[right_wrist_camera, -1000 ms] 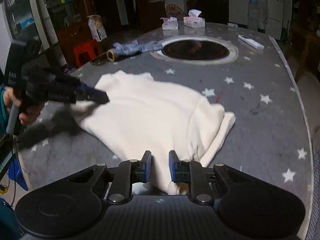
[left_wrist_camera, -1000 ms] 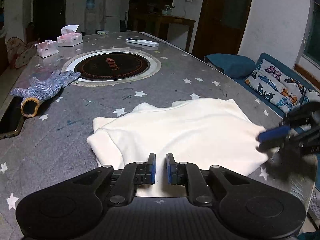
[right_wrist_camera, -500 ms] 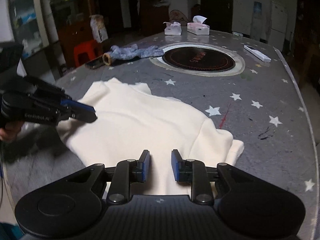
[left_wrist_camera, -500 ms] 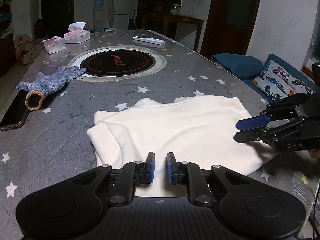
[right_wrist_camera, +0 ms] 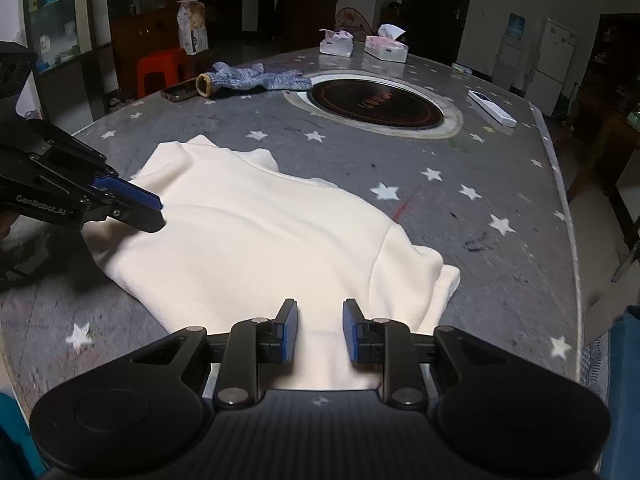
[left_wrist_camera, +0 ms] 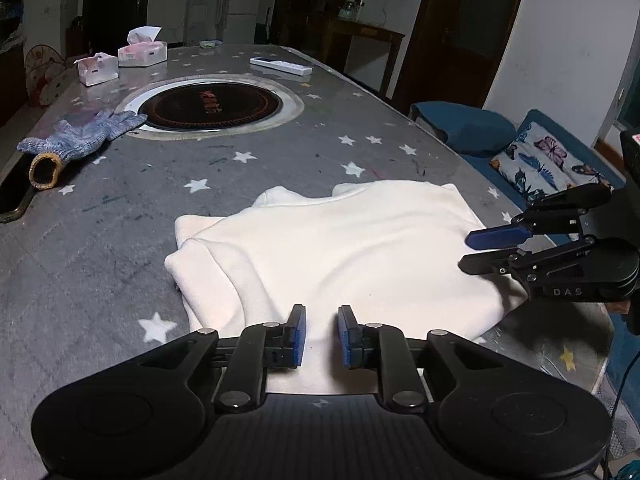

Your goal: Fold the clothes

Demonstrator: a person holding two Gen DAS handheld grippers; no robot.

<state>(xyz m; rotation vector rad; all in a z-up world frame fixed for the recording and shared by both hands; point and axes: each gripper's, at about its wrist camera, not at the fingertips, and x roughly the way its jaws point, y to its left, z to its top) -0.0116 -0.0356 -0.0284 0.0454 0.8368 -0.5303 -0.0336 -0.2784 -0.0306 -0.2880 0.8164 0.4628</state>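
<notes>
A cream-white garment [left_wrist_camera: 340,256] lies folded on the grey star-print table [left_wrist_camera: 260,168]; it also shows in the right wrist view [right_wrist_camera: 260,240]. My left gripper [left_wrist_camera: 322,336] is open and empty, hovering just above the garment's near edge. In the right wrist view it [right_wrist_camera: 150,210] comes in from the left over the garment's left side. My right gripper [right_wrist_camera: 320,330] is open and empty above the garment's near edge. In the left wrist view it [left_wrist_camera: 476,250] reaches in from the right over the garment's right edge, jaws apart.
A round black hob [left_wrist_camera: 212,108] is set in the table's middle. A blue knit glove [left_wrist_camera: 76,140], a phone [left_wrist_camera: 12,200], two tissue boxes [left_wrist_camera: 142,52] and a white remote [left_wrist_camera: 280,66] lie beyond. A sofa with cushions [left_wrist_camera: 540,160] stands to the right.
Both grippers have lifted and drawn back from the garment's edges; the right gripper has opened wider. The garment lies flat and unmoved.
</notes>
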